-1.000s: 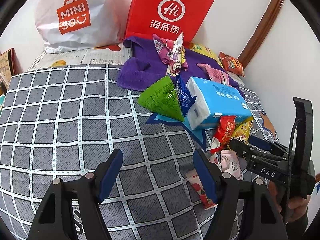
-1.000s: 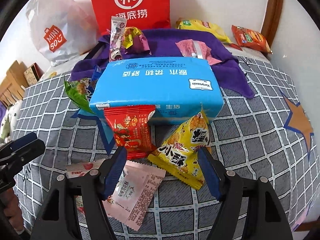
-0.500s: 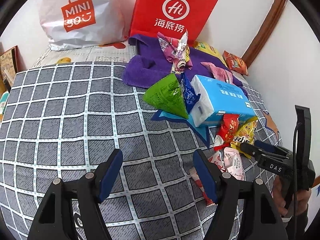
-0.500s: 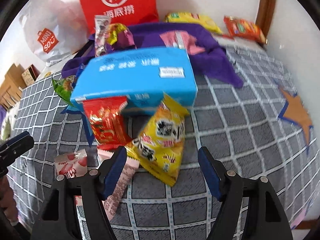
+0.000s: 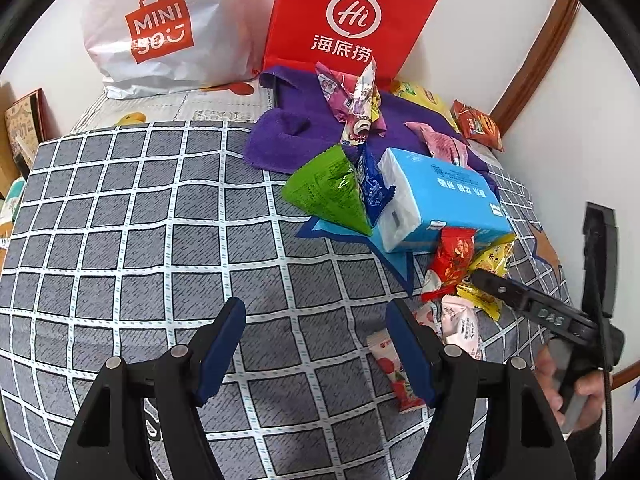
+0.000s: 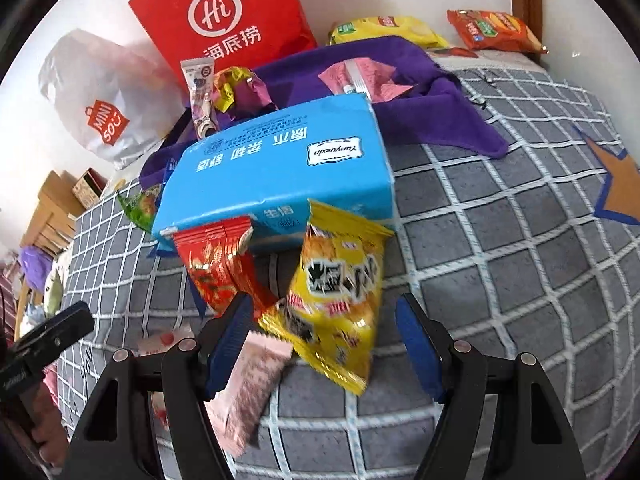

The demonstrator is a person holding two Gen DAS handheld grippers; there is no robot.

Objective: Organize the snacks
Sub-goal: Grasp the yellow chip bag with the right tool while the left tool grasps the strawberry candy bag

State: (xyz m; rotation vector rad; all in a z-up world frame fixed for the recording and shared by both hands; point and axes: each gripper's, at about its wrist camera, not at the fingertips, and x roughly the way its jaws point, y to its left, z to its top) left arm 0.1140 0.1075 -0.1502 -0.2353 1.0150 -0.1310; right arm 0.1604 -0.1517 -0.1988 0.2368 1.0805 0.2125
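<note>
Snack packets lie on a grey checked bedcover (image 5: 120,240). A yellow packet (image 6: 340,292) leans on a blue tissue pack (image 6: 276,168), with a red packet (image 6: 216,268) and a pink packet (image 6: 248,384) beside it. My right gripper (image 6: 324,348) stands open, its blue fingers either side of the yellow packet's lower end, pads apart from it. My left gripper (image 5: 316,352) is open over bare cover, with a strawberry packet (image 5: 394,372) behind its right finger. In the left wrist view, the yellow packet (image 5: 490,264) and the right gripper's finger (image 5: 500,288) lie at the right.
A green packet (image 5: 332,192) and a blue packet (image 5: 372,184) lean on the tissue pack's (image 5: 436,200) left end. A purple towel (image 5: 296,136) holds more packets. A red paper bag (image 5: 344,24) and a white bag (image 5: 160,28) stand against the wall.
The right gripper has moved in on the yellow packet and rolled, so that packet now lies between its fingers. The left gripper has stayed in place.
</note>
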